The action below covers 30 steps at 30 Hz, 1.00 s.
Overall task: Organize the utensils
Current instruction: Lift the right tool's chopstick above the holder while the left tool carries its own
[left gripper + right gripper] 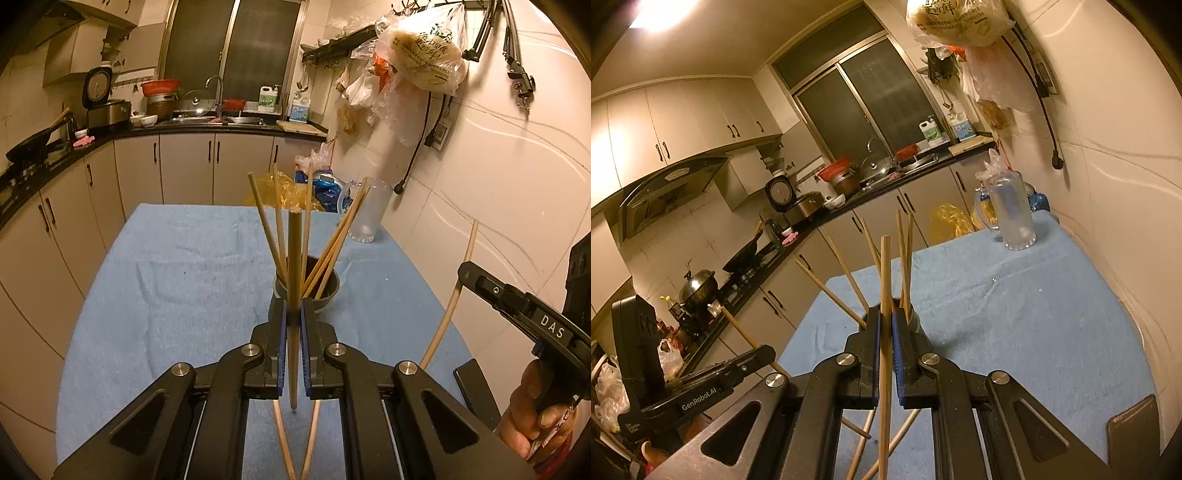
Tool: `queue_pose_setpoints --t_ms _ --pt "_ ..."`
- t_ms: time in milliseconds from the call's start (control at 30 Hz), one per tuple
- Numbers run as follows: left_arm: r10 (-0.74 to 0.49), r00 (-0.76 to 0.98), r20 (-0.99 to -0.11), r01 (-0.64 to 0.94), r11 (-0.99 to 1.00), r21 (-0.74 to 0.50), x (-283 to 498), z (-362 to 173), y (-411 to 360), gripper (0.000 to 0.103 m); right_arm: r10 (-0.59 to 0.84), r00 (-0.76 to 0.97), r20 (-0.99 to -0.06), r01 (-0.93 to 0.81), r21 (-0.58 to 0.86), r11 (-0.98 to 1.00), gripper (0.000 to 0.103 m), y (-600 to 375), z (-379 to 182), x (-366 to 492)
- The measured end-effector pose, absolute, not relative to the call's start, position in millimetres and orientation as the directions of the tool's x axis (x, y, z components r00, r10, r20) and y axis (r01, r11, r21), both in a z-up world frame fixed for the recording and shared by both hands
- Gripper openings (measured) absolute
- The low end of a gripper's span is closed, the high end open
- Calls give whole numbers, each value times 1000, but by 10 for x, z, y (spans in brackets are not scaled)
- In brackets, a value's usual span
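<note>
- My left gripper (293,317) is clamped on one chopstick (294,266), held upright so it can drop into the dark holder cup (327,291) just behind the jaws.
- My right gripper (885,325) pinches another chopstick (884,295) in the same way, near the same cup (915,320).
- Loose chopsticks (857,448) remain on the blue cloth (184,266), half hidden under the grippers.
- The cup's inside I cannot see.
</note>
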State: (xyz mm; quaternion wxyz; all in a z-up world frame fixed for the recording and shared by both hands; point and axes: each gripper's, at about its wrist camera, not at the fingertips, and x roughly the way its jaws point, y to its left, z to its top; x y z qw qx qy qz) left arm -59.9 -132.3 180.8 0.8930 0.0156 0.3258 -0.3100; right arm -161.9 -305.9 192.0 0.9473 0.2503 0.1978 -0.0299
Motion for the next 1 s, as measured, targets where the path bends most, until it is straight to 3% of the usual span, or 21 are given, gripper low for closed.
queue_pose_setpoints --t_ms 1000 --pt "-561 626 -542 571 803 -172 -395 2245 -1461 6 3 939 -344 165 458 874 7 -3207 2284 -1297"
